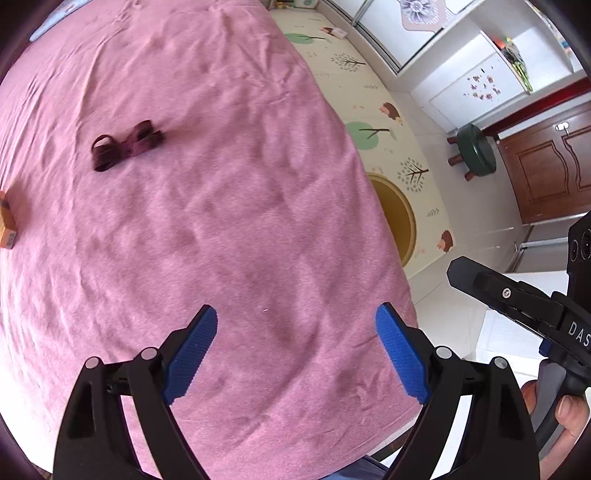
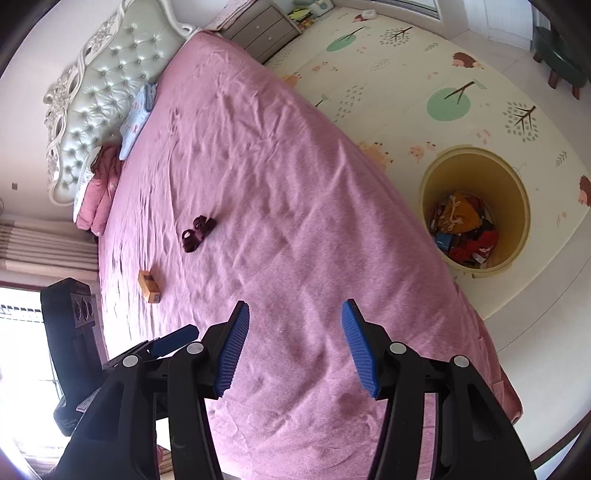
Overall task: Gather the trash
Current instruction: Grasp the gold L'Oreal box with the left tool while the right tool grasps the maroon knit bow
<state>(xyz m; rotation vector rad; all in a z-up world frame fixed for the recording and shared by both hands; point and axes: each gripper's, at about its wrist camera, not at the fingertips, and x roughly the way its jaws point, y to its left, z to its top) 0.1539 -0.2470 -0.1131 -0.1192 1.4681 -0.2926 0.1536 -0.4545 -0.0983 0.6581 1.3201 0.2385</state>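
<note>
A dark maroon strap bundle (image 1: 125, 144) lies on the pink bed sheet (image 1: 229, 192); it also shows in the right wrist view (image 2: 197, 228). A small orange box (image 2: 149, 286) lies nearer the bed's left side, and shows at the left edge of the left wrist view (image 1: 6, 221). A yellow bin (image 2: 476, 166) with several pieces of trash stands on the floor mat beside the bed; its rim shows in the left wrist view (image 1: 400, 210). My left gripper (image 1: 297, 350) is open and empty above the sheet. My right gripper (image 2: 295, 343) is open and empty above the sheet.
A tufted headboard (image 2: 92, 96) and pillows (image 2: 135, 122) are at the bed's far end. A patterned play mat (image 2: 406, 74) covers the floor. A green stool (image 1: 474, 149) and a wooden door (image 1: 546, 170) stand beyond it. A bedside drawer unit (image 2: 260, 27) is at the back.
</note>
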